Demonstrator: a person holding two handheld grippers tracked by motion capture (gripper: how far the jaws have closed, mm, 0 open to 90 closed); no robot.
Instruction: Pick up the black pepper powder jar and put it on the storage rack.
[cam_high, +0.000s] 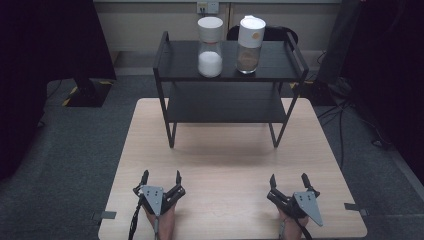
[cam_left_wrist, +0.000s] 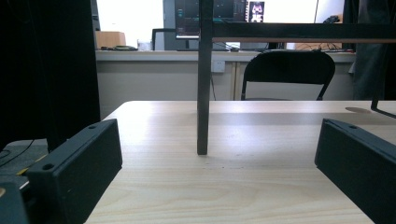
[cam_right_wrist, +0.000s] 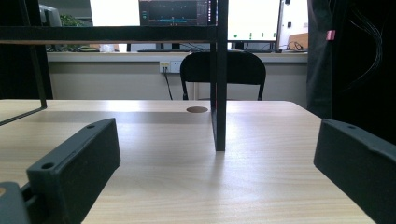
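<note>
1. Two white-lidded jars are standing on the top shelf of the black rack (cam_high: 170, 75), at 12 o'clock across the table (cam_high: 225, 165): the jar of white powder (cam_high: 210, 47) at left, the brown-filled jar (cam_high: 249, 45) just beside it.
2. Judgement: a reach is pending; it is best approached level, jaws straddling a jar's body.
3. Left gripper (cam_high: 161, 177) and right gripper (cam_high: 288, 181) are resting at 6 o'clock, jaws spread wide, grasping nothing.

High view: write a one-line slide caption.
Two open grippers, left gripper and right gripper, rest before a black shelf holding two white-lidded jars.
</note>
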